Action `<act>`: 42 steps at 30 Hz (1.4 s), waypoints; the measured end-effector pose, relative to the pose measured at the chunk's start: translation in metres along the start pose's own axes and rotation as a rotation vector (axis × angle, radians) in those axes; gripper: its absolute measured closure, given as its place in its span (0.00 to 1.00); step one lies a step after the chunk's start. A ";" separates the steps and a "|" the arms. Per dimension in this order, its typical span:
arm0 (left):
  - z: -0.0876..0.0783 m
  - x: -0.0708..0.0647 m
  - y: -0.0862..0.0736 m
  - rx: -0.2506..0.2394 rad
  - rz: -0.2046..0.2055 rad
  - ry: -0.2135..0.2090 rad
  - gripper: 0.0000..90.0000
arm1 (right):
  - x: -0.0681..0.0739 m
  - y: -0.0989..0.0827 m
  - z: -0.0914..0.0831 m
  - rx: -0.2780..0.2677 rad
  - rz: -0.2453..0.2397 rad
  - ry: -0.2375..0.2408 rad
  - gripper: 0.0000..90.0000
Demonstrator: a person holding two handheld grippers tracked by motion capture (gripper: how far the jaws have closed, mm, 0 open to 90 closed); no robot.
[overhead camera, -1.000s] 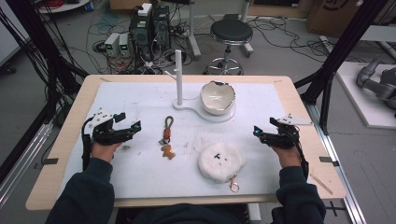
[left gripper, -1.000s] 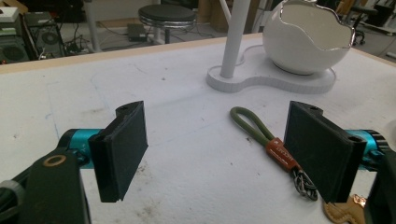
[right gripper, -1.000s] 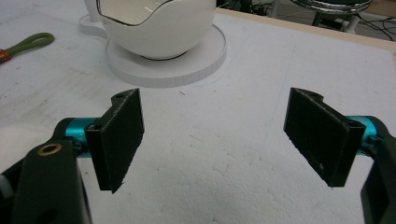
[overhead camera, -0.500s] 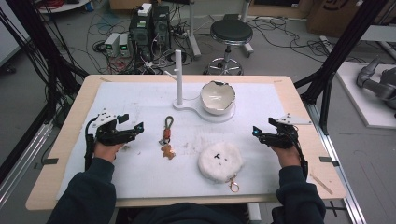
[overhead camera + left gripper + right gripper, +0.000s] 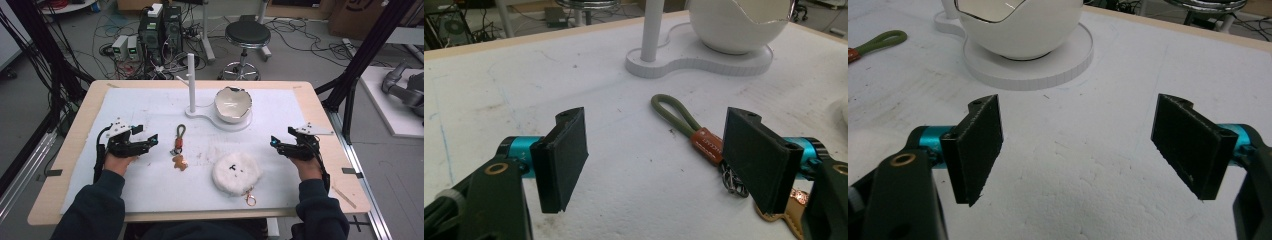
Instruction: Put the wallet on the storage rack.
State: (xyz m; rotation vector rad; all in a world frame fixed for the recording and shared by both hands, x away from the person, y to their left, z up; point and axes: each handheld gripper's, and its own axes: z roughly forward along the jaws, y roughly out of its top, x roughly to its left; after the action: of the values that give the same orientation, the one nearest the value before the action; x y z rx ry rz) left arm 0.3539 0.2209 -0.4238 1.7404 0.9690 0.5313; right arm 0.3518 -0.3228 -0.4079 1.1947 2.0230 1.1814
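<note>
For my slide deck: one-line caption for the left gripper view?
Open left gripper nears a green-looped keychain on the white mat, jaws just narrowing.

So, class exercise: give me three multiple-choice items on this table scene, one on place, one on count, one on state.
1. Where does the keychain lie?
A. inside the egg-shaped bowl
B. on the mat, nearer the left tool
C. hung on the post

2. How many fluffy white pouches are on the mat?
A. one
B. two
C. three

3. The right tool is:
A. shut on the keychain
B. shut on the bowl
C. open, holding nothing

Answers: B, it lies flat beside the left tool; A, a single pouch shows; C, bare mat shows between its pads.
</note>
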 end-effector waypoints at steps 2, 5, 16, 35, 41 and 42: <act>0.001 -0.001 0.000 0.004 0.004 -0.001 0.29 | 0.000 0.000 0.003 0.009 -0.001 0.012 0.25; 0.001 0.000 0.000 0.009 0.002 0.001 0.30 | 0.006 -0.001 0.006 0.034 -0.019 0.131 0.35; 0.002 -0.004 0.001 -0.002 0.003 -0.022 0.31 | 0.041 -0.010 0.032 0.278 -0.097 0.499 0.40; 0.017 -0.032 0.006 0.001 -0.015 -0.204 0.33 | 0.064 0.010 0.024 0.133 -0.176 0.482 0.86; 0.032 -0.064 0.010 0.013 0.053 -0.352 0.33 | 0.078 0.023 0.024 0.020 -0.212 0.447 0.86; 0.035 -0.068 0.011 0.016 0.055 -0.375 0.33 | 0.080 0.024 0.023 0.005 -0.216 0.452 0.86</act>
State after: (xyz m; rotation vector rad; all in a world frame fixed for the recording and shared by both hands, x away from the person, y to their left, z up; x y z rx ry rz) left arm 0.3445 0.1446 -0.4207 1.8028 0.6620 0.2182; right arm 0.3415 -0.2373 -0.3978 0.7279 2.4066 1.4303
